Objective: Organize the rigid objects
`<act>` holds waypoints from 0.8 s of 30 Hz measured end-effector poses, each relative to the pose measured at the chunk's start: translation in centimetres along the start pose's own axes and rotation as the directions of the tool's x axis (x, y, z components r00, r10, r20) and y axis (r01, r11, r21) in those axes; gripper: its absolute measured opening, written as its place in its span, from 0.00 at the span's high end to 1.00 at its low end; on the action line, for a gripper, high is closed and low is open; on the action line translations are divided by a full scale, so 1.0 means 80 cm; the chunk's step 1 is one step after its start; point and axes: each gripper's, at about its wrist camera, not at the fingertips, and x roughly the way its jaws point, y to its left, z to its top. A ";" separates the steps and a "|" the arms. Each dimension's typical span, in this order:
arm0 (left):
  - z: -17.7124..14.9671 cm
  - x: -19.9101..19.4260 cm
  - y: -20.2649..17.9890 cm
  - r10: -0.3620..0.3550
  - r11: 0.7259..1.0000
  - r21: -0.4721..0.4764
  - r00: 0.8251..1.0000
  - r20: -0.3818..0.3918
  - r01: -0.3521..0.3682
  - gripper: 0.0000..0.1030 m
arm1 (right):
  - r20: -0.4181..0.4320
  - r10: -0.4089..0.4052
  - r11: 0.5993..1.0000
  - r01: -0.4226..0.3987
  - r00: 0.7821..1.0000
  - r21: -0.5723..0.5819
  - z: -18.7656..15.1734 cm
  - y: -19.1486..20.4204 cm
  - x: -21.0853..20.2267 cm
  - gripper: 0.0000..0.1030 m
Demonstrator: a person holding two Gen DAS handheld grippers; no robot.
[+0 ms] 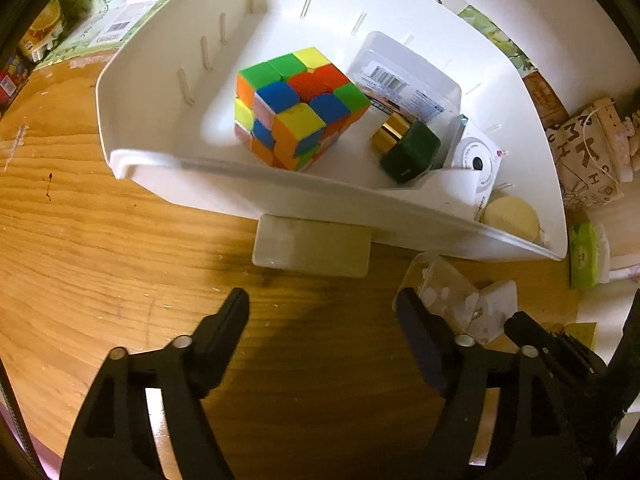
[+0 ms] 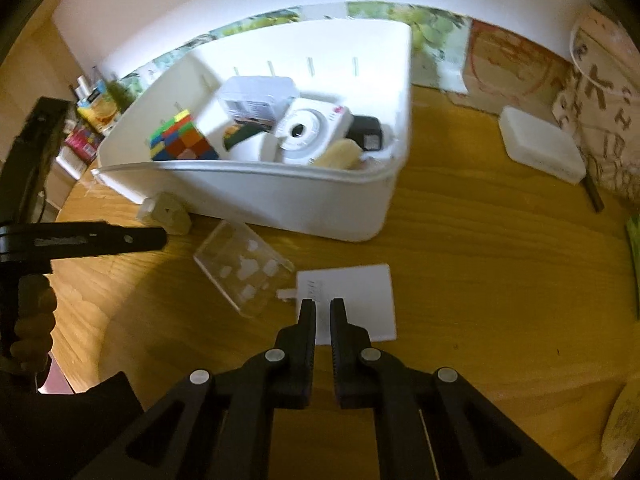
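A: Where is the cube (image 1: pixel 298 108) sitting?
B: Inside the white bin (image 1: pixel 280 196), beside the clear box (image 1: pixel 404 76).
A: Jaws?
B: Left gripper (image 1: pixel 322 308) is gaping, empty; right gripper (image 2: pixel 323 310) is nearly closed, gripping nothing.

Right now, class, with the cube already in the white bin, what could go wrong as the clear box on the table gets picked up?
1. The clear box lies tilted with its white lid swung open; lifting it may spill the small white pieces inside.
2. The bin is already crowded around the cube, so the box may not fit flat.
3. The right gripper is shut over the lid and could drag it.
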 end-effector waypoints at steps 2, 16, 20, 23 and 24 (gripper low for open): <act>0.004 0.003 -0.002 0.007 1.000 -0.010 1.000 0.000 -0.007 0.20 | -0.012 -0.013 0.999 0.013 1.000 0.030 0.000 -0.008 0.001 0.90; 0.038 0.022 -0.009 0.018 0.999 -0.034 1.000 -0.012 -0.018 0.16 | -0.075 -0.011 0.997 0.017 0.997 0.076 0.002 -0.019 0.018 0.34; 0.046 0.028 -0.010 0.028 0.999 -0.035 1.000 -0.010 -0.029 0.16 | -0.106 -0.004 0.998 0.011 0.994 0.069 0.002 -0.018 0.027 0.34; 0.056 0.036 -0.011 0.033 0.999 -0.043 0.999 -0.018 -0.034 0.16 | -0.133 0.005 0.998 0.004 0.991 0.065 0.002 -0.016 0.035 0.34; 0.057 0.039 -0.010 0.034 0.998 -0.045 0.999 -0.021 -0.035 0.16 | -0.139 0.005 0.998 0.004 0.990 0.063 0.002 -0.016 0.037 0.34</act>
